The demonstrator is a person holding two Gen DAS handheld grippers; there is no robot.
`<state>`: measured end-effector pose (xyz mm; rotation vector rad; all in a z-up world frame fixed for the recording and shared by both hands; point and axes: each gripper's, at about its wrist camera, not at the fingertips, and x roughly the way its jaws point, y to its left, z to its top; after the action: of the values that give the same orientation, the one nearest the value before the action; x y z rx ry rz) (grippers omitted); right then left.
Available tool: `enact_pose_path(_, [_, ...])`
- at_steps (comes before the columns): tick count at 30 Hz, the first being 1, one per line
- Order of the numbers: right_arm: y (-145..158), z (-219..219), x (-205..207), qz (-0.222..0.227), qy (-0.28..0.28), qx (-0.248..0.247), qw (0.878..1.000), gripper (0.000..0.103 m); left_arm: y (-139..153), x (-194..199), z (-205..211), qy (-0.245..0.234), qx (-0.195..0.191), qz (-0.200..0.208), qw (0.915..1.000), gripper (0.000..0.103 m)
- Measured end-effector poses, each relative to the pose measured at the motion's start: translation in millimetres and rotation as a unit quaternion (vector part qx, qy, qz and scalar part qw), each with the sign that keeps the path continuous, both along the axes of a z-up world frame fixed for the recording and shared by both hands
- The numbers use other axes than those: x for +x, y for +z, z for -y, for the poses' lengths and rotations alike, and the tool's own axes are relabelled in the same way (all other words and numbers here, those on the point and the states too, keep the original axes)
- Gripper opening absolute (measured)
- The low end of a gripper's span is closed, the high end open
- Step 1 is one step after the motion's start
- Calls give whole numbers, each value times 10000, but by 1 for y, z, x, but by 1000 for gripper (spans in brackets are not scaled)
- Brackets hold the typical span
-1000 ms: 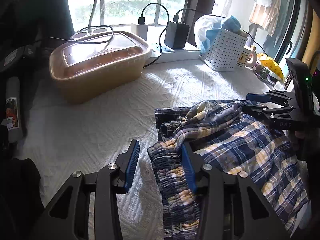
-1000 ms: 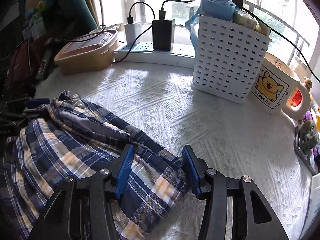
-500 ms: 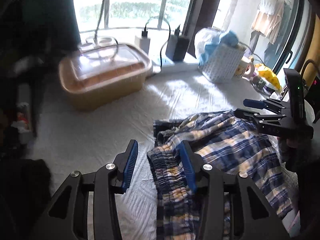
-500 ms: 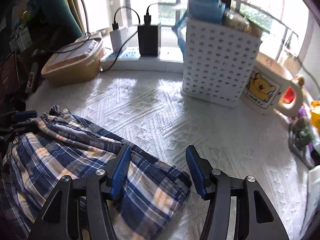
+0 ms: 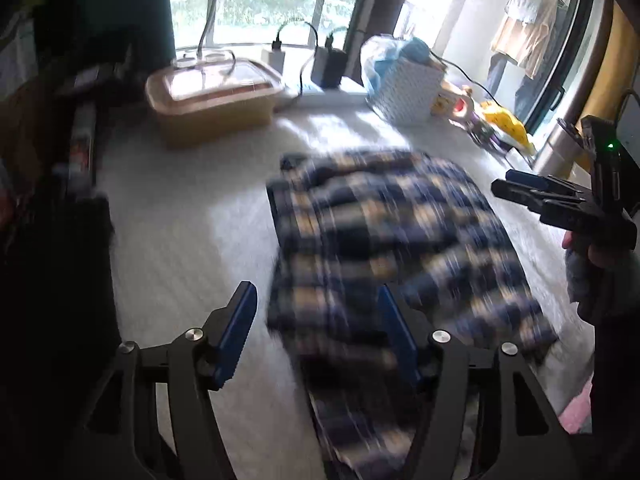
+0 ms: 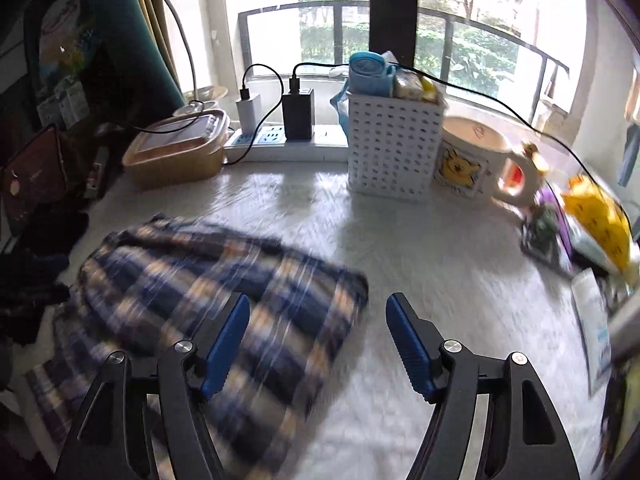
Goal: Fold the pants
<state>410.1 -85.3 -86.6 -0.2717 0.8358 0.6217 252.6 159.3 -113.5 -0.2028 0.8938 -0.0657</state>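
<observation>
Our left tool [image 5: 316,320] and right tool [image 6: 318,334] are both opening, and neither has hold of anything; the plaid pants [image 5: 384,240] lie bunched in a rough fold on the white counter [image 5: 192,216], below and between the tools. We judge a fold just released. Next we need fresh grips on an edge to double it again. We count one pair of pants, two tools, one lidded container [image 6: 176,152], one basket [image 6: 394,148], one mug [image 6: 476,164].
</observation>
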Motion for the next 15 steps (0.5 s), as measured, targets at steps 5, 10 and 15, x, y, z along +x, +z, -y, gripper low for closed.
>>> enact_pose_path(5, [-4, 25, -45, -218, -127, 103, 9996, 73, -12, -28, 10, 0, -198, -195, 9996, 64])
enact_pose_path(10, [-8, 43, -94, -387, -215, 117, 9990, 73, -14, -56, 11, 82, -245, -261, 9993, 64])
enact_pose_path(15, [-15, 53, -132, -733, -209, 279, 9967, 73, -19, -77, 7, 165, -476, -321, 9982, 65])
